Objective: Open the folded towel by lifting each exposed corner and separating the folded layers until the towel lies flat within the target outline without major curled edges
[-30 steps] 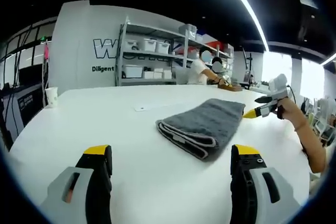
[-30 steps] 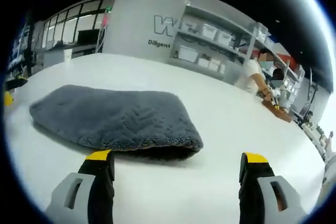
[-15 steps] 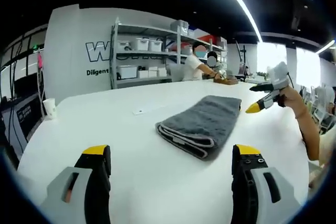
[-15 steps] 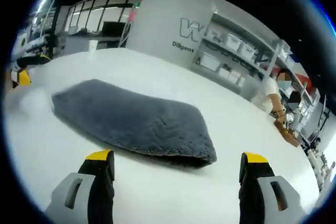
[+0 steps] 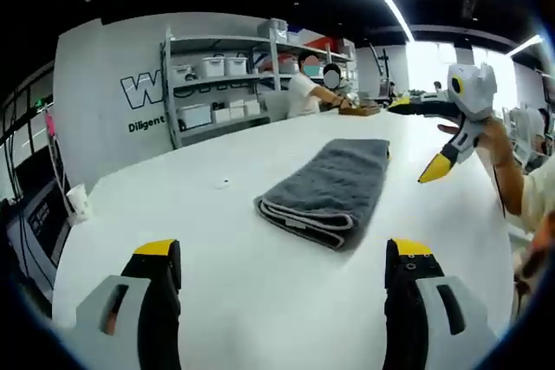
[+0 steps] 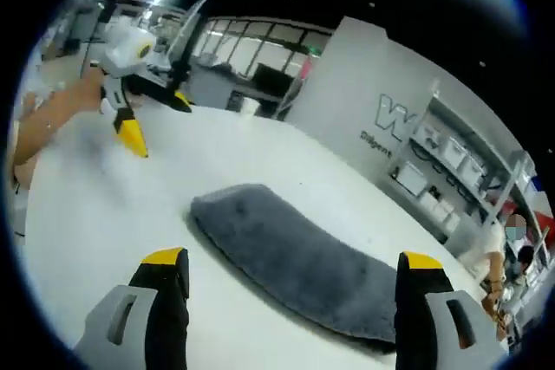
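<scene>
White worktop [image 5: 260, 301] carried the work, set in an open workshop with a grey wall bearing partial lettering and a metal shelving unit [image 5: 217, 84] stocked with white bins. A paper cup [image 5: 78, 201] stood near the worktop's far left edge in the left gripper view. Two people were seated at the far end beyond the shelving.

Folded grey towel [image 5: 328, 192] lay on the worktop, still folded in layers, with the folded edges and a small label facing the left gripper view. No target outline could be made out in either view.

Left gripper [image 5: 282, 270] was held above the worktop with its fingers [image 5: 160, 253] spread wide and holding nothing. The towel lay ahead of them, nearer the right-hand finger, and well apart from both.

Right gripper [image 6: 290, 266] likewise had its yellow-tipped fingers [image 6: 165, 262] spread wide and empty. In the right gripper view the towel [image 6: 303, 262] lay between and beyond the fingers, not touching either.

In the left gripper view the right gripper [image 5: 438, 140] appeared at right, raised off the worktop beside the towel's far end and clear of it, gripped by the person's hand [image 5: 494, 140].
</scene>
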